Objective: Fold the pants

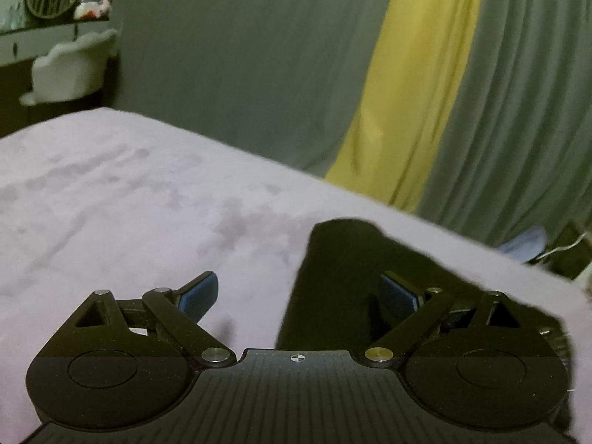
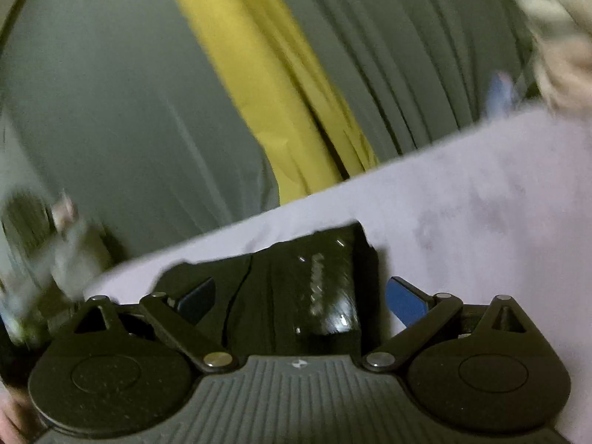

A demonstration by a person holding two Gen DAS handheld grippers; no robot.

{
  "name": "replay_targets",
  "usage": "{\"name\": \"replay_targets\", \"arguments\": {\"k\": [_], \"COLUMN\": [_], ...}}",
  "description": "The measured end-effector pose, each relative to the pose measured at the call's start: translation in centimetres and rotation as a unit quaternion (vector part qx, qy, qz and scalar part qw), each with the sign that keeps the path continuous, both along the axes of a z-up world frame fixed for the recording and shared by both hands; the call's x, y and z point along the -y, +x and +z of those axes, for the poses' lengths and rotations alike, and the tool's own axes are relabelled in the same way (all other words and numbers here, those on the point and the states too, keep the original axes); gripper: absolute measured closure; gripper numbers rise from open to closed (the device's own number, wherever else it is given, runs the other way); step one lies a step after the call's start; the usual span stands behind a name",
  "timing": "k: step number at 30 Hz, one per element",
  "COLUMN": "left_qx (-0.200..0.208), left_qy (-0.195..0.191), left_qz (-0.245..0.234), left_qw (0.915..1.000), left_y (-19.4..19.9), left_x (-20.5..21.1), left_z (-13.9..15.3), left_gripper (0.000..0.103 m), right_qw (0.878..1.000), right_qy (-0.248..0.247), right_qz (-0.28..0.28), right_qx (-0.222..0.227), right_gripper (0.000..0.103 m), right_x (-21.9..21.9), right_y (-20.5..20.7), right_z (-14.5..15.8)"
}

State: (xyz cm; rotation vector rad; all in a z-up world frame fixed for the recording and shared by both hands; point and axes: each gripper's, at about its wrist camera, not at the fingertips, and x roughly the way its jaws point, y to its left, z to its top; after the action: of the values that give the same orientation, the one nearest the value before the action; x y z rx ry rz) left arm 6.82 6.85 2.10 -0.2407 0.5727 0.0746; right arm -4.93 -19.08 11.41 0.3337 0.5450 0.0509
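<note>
Grey-green curtains [image 1: 259, 55] with one yellow panel [image 1: 407, 85] hang behind a bed covered in a pale lilac blanket [image 1: 111, 203]. On it, near the far edge, we see black pants [image 1: 344, 270], apparently already folded into a compact bundle; the right wrist view shows a glossy printed patch [image 2: 322, 285] on top. We judge the fabric soft, light and limp, likely to sag unless gripped at a doubled edge or corner. Our left gripper [image 1: 299, 292] is spread wide, one finger over the blanket, one over the pants. Our right gripper [image 2: 299, 296] is also spread, holding nothing.
</note>
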Motion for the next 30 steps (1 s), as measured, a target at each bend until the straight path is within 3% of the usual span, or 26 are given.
{"name": "replay_targets", "arguments": {"k": [4, 9, 11, 16, 21, 25, 30], "left_qx": [0.000, -0.001, 0.005, -0.008, 0.013, 0.011, 0.026], "left_qy": [0.012, 0.088, 0.101, 0.041, 0.029, -0.013, 0.014], "left_qz": [-0.001, -0.007, -0.011, -0.022, -0.031, -0.029, -0.038], "left_qw": [0.9999, 0.9961, 0.9948, 0.9989, 0.9990, 0.9995, 0.9989], "left_y": [0.6, 1.2, 1.3, 2.0, 1.1, 0.6, 2.3], "left_x": [0.5, 1.5, 1.7, 0.4, 0.2, -0.5, 1.7], "left_z": [-1.8, -3.6, -4.7, -6.1, -5.8, -4.4, -2.0], "left_gripper": [0.005, 0.000, 0.000, 0.000, 0.000, 0.000, 0.000], "right_qw": [0.995, 0.986, 0.981, 0.958, 0.965, 0.968, 0.982], "right_qy": [-0.083, -0.122, -0.150, -0.228, -0.199, -0.193, -0.152], "right_qz": [0.055, 0.107, 0.120, 0.142, 0.139, 0.137, 0.095], "right_qx": [0.005, -0.027, -0.031, -0.103, -0.103, -0.083, -0.062], "right_gripper": [0.004, 0.004, 0.004, 0.004, 0.004, 0.004, 0.004], "right_x": [-4.0, -7.3, -8.3, -10.2, -9.0, -9.1, -8.4], "right_y": [2.8, 7.2, 8.5, 11.3, 11.8, 9.7, 9.2], "right_z": [0.6, -0.5, -1.3, -5.2, -5.5, -4.3, -2.3]}}
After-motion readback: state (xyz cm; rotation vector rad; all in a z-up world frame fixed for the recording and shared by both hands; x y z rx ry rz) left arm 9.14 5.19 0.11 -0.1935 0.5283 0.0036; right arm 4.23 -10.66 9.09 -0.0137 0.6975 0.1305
